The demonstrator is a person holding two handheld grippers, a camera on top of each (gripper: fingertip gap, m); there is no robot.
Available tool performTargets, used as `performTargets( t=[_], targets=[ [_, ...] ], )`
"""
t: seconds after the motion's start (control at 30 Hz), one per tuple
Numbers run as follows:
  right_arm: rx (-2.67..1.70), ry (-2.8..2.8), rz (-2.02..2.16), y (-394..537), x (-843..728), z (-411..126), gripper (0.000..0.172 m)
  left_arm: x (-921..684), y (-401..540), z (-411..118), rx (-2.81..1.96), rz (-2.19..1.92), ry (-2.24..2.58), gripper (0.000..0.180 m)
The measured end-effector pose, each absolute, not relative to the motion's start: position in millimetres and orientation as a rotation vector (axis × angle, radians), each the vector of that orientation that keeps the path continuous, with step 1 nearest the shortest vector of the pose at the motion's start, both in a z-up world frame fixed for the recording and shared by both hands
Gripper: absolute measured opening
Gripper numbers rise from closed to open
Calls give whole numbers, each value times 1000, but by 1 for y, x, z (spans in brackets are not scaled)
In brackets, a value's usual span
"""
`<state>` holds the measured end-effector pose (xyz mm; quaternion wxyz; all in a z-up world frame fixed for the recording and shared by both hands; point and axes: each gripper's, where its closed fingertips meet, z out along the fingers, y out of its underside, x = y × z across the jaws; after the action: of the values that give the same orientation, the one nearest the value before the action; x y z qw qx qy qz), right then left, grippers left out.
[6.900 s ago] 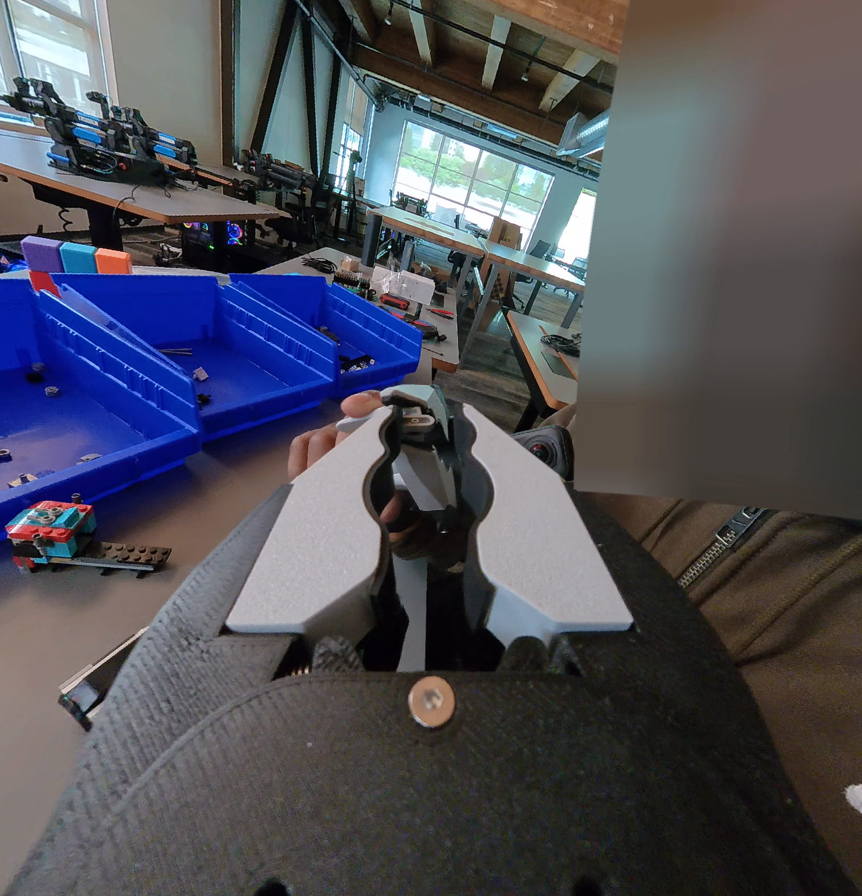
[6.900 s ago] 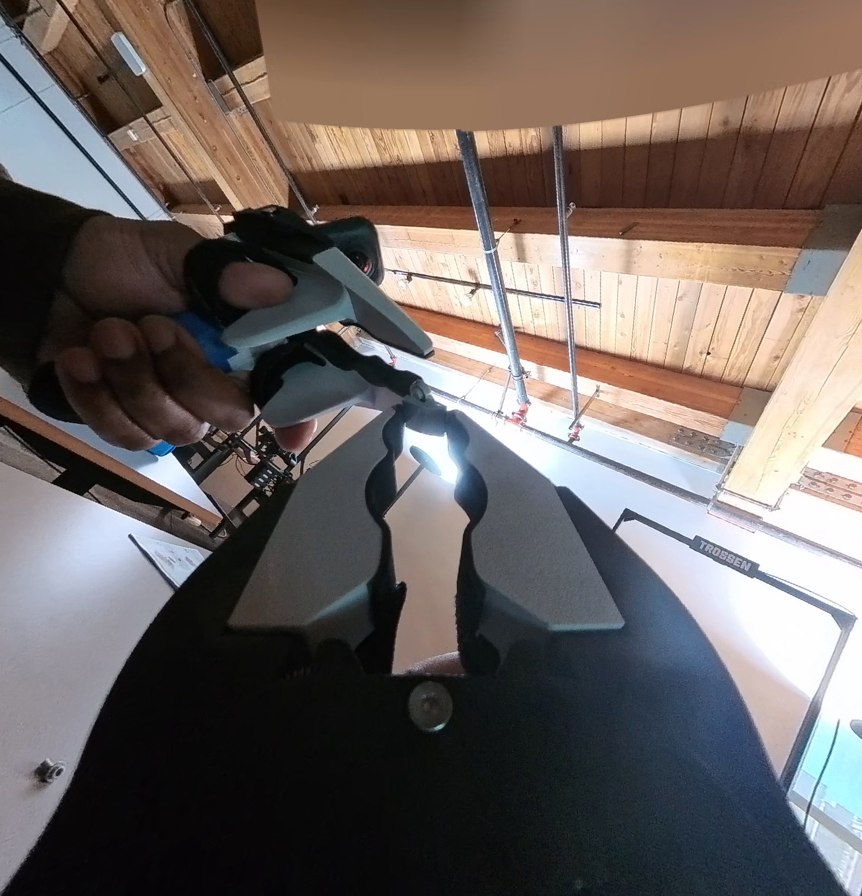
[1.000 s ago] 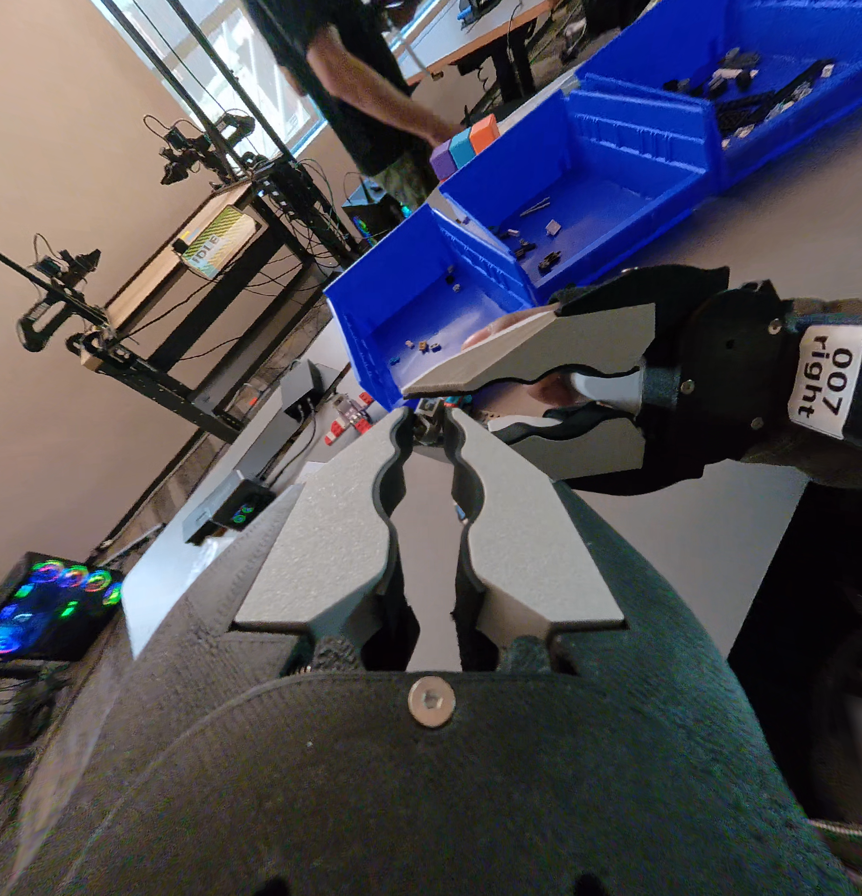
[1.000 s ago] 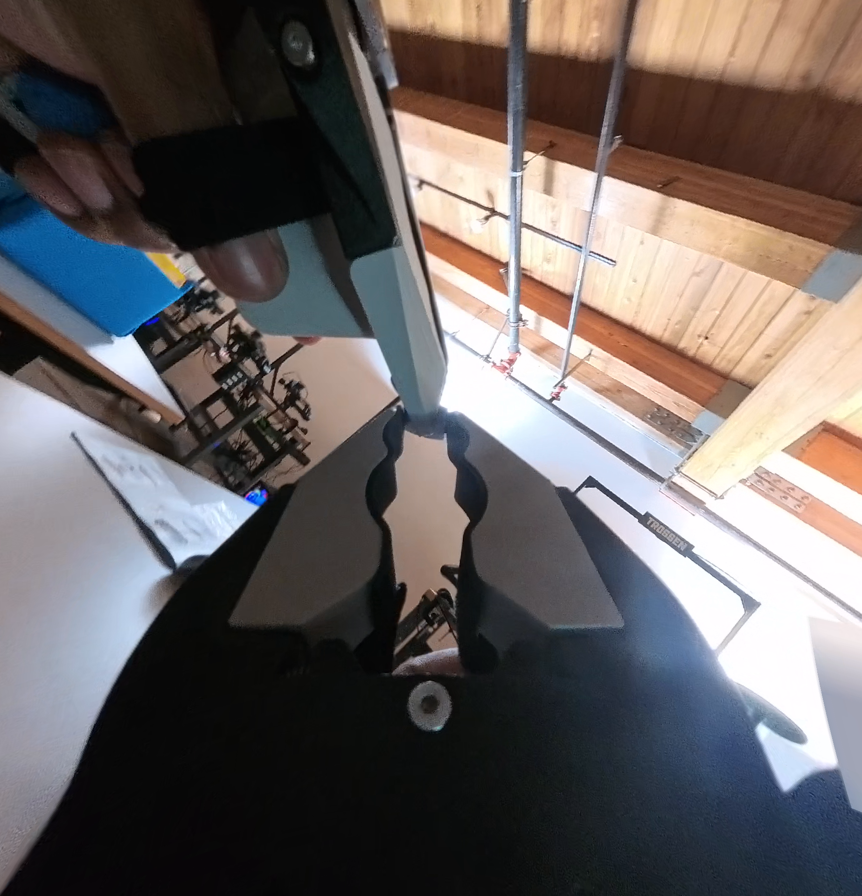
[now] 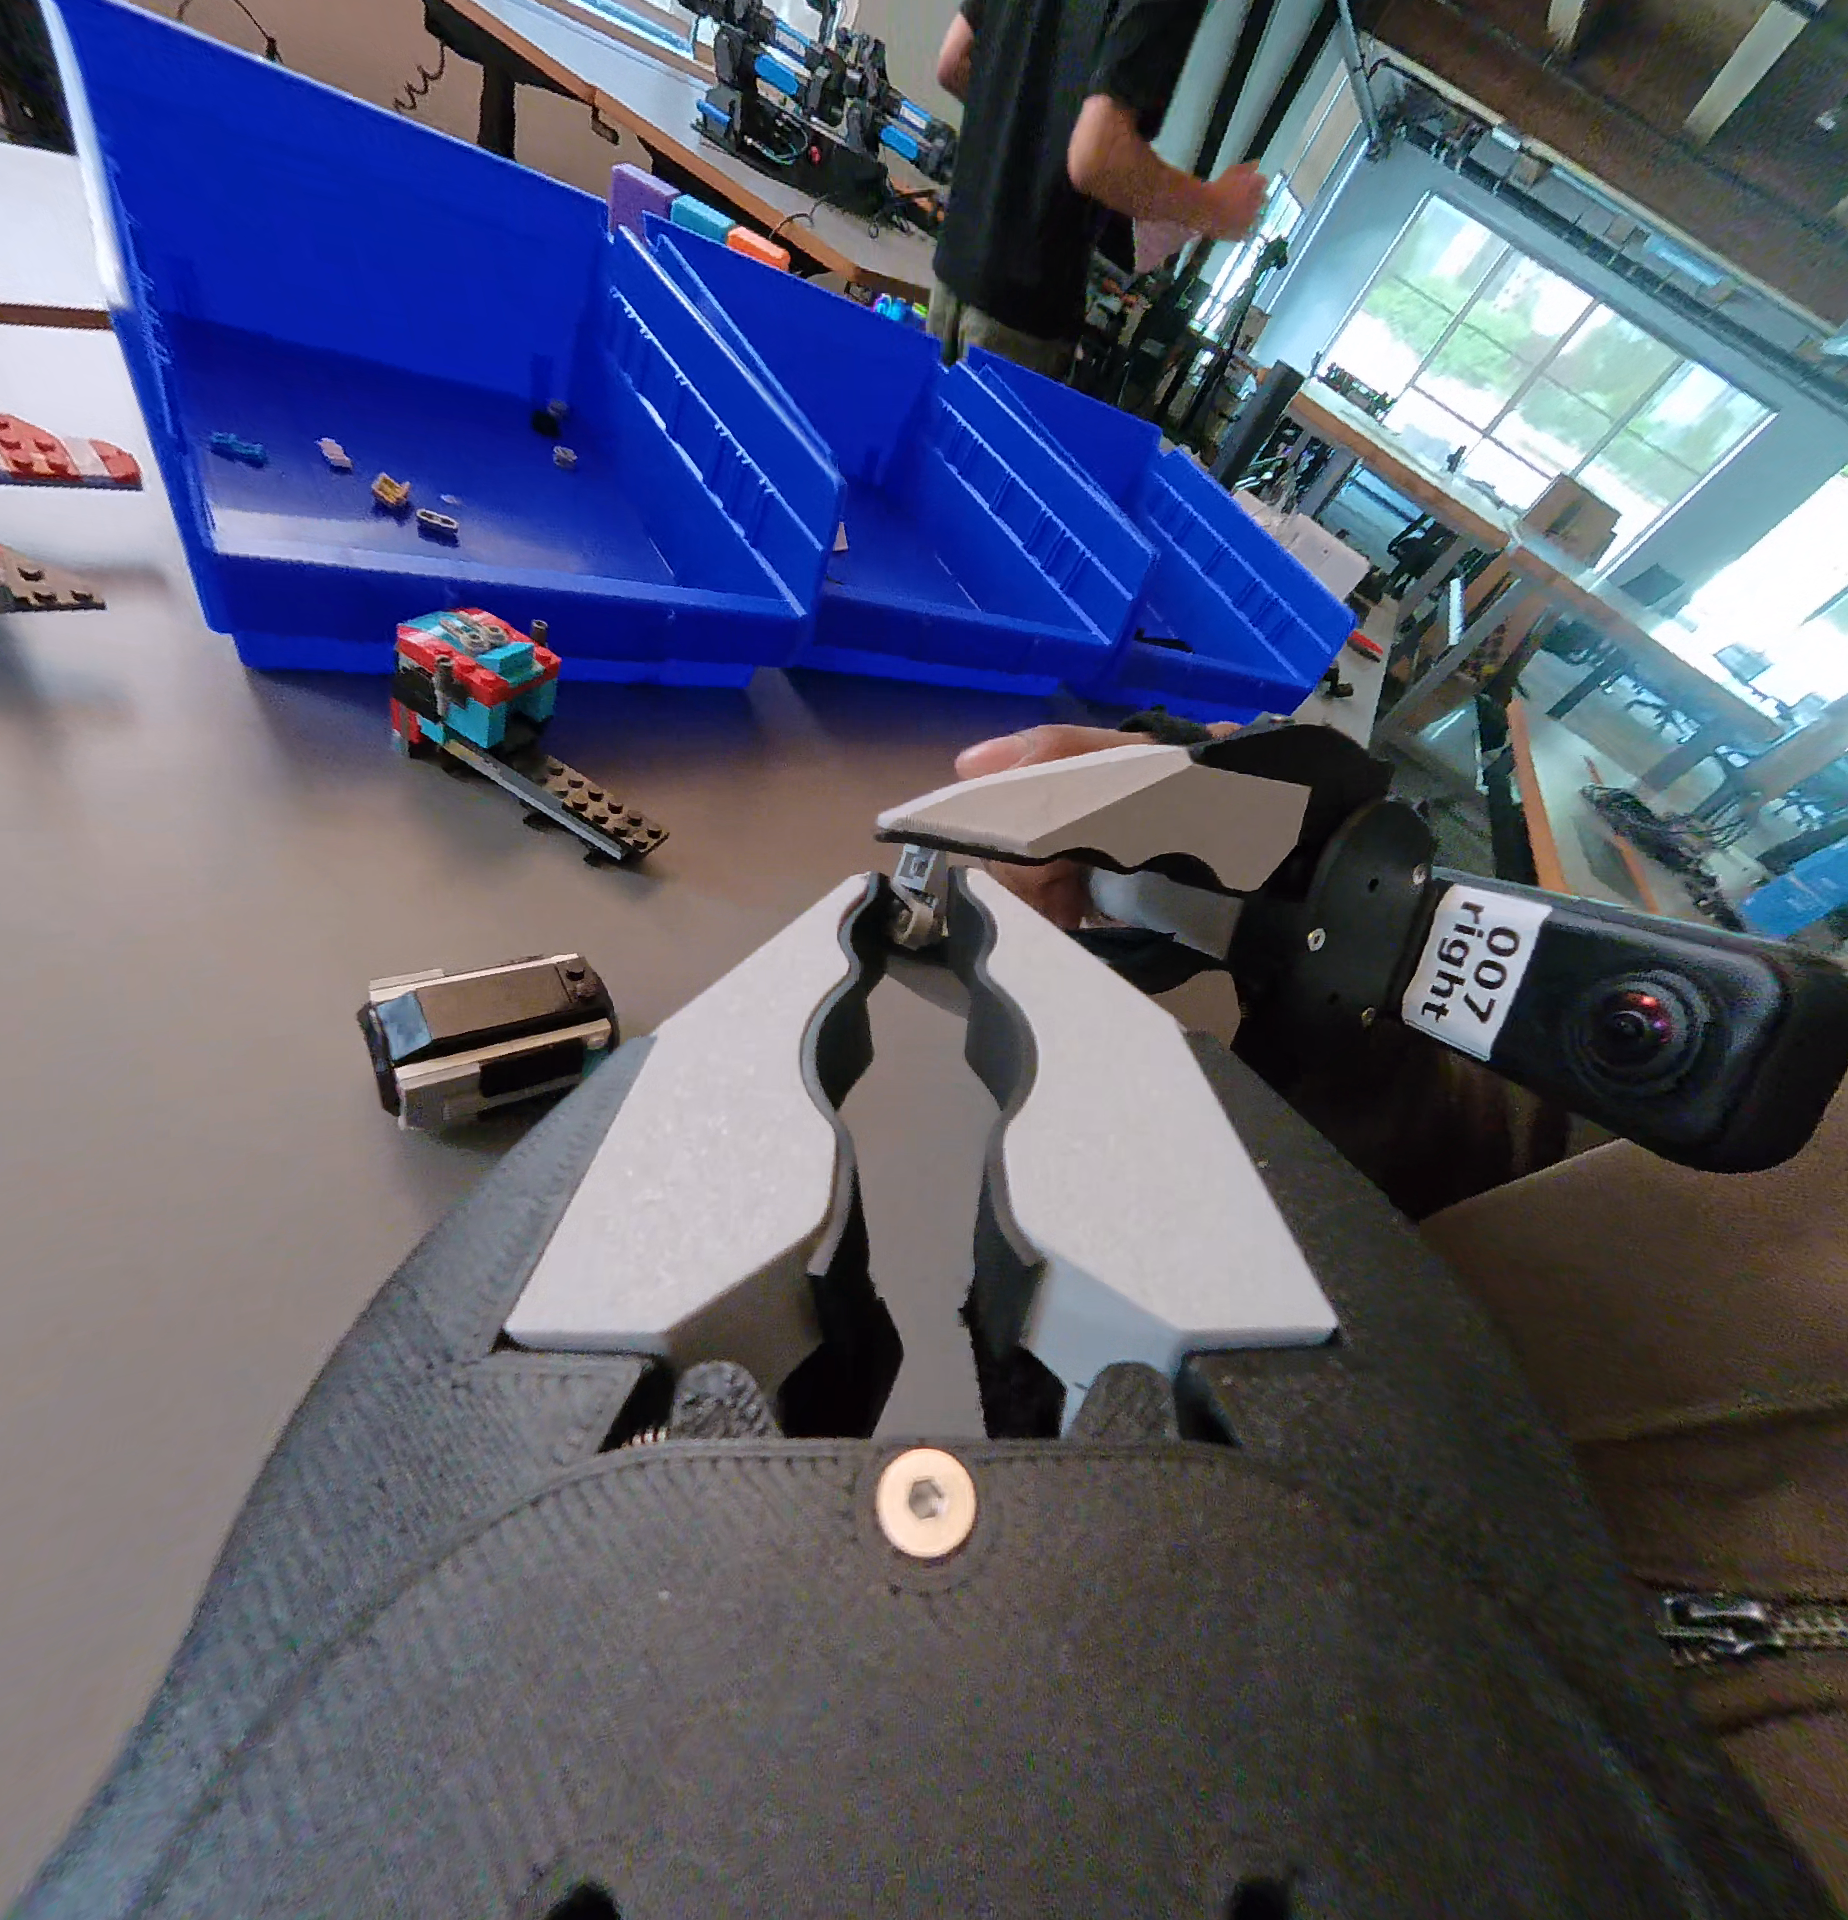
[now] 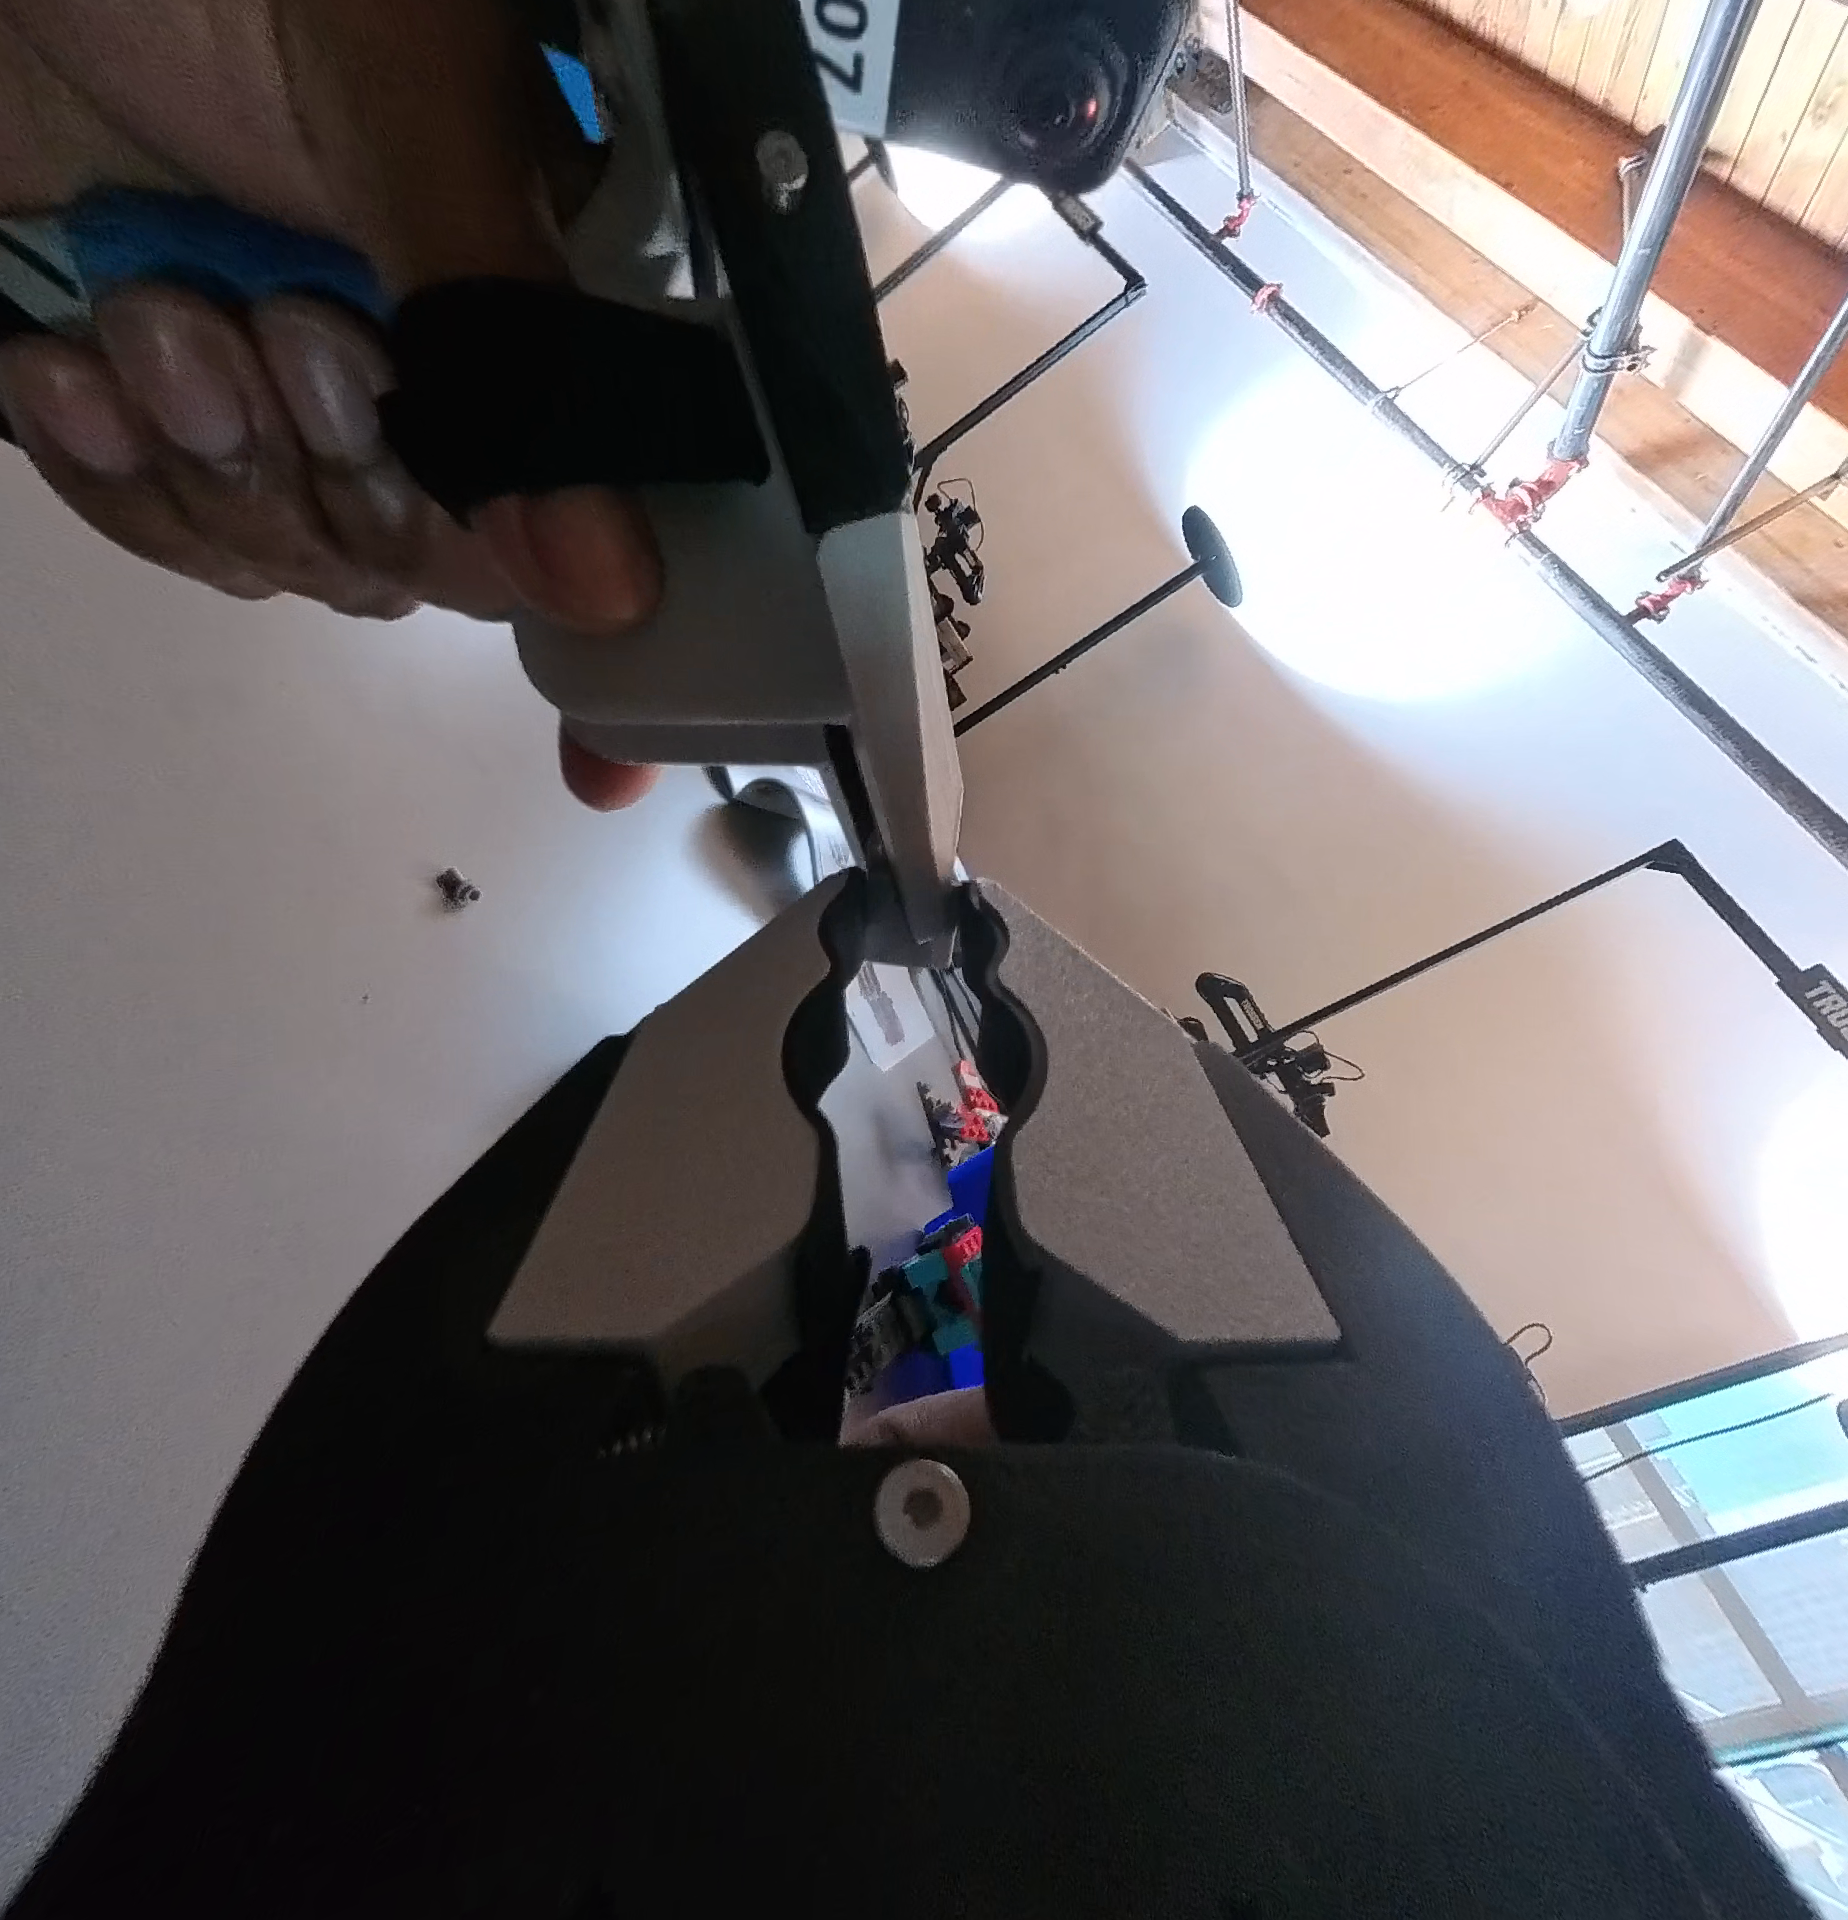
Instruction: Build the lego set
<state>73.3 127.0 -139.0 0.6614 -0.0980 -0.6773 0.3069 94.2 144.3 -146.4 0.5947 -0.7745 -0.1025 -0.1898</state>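
Left wrist view, our entry: left gripper point(image 5: 915, 914) nearly closed on a small grey piece point(image 5: 918, 902); right gripper point(image 5: 925, 847) pinches its top end above the desk point(image 5: 224, 1195), blue bins point(image 5: 691, 499) beyond.

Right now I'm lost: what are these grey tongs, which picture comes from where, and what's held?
These are two hand-held grippers, each with a camera looking along its fingers. The left view looks across a grey table with blue bins, a brick model and a black-grey block. The right view tilts up to the ceiling. The left gripper pinches a small grey piece. The right gripper meets it at that piece, apparently gripping it too; its lower finger is hidden.
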Motion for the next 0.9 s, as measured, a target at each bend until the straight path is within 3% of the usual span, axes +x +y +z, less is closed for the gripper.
performTargets(
  t=[0.9],
  targets=[
    [-325, -1552, 774, 152, 75, -150, 18, 96, 167, -158, -1824, -589, -302, 9]
  ],
)
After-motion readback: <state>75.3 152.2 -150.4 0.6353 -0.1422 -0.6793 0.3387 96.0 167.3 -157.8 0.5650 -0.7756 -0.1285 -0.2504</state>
